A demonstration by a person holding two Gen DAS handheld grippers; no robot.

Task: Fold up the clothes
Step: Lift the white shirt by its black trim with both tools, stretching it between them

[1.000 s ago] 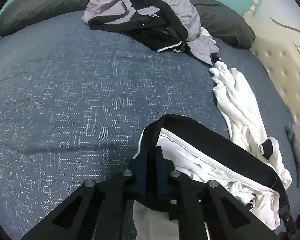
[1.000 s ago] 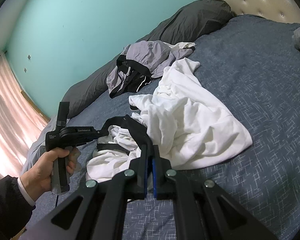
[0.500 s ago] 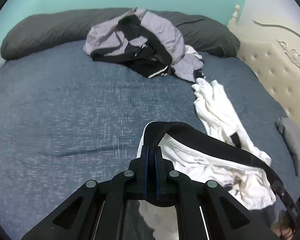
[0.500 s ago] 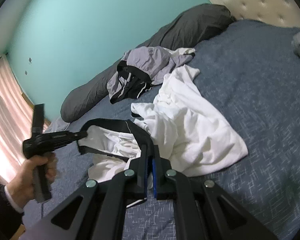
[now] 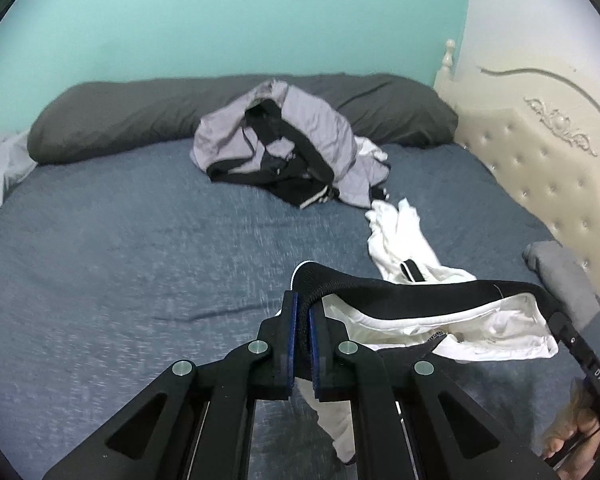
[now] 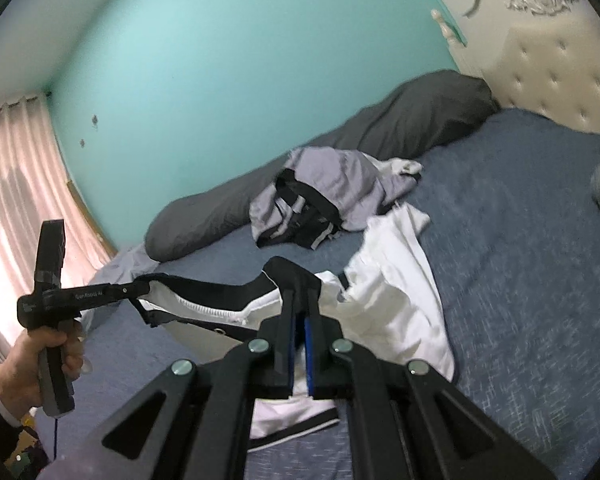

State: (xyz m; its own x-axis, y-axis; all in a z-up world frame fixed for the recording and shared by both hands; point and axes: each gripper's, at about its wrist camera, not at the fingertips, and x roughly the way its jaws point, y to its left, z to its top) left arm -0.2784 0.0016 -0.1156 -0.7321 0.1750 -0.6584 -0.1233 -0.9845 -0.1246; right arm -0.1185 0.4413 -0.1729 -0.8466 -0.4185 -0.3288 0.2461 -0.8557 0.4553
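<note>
Blue bedspread (image 5: 120, 280) carries a grey-and-black clothes heap (image 5: 288, 152) near the dark pillow (image 5: 112, 120). White shorts (image 6: 396, 304) hang partly lifted above it, black waistband (image 5: 412, 292) stretched between the grippers. Left gripper (image 5: 302, 304) and right gripper (image 6: 300, 300) each clamp the waistband.

Ahead of me a long dark grey pillow (image 5: 148, 114) against the teal wall (image 5: 228, 16) — cream tufted headboard (image 5: 540, 168) right, pink curtains (image 6: 16, 184) left.
</note>
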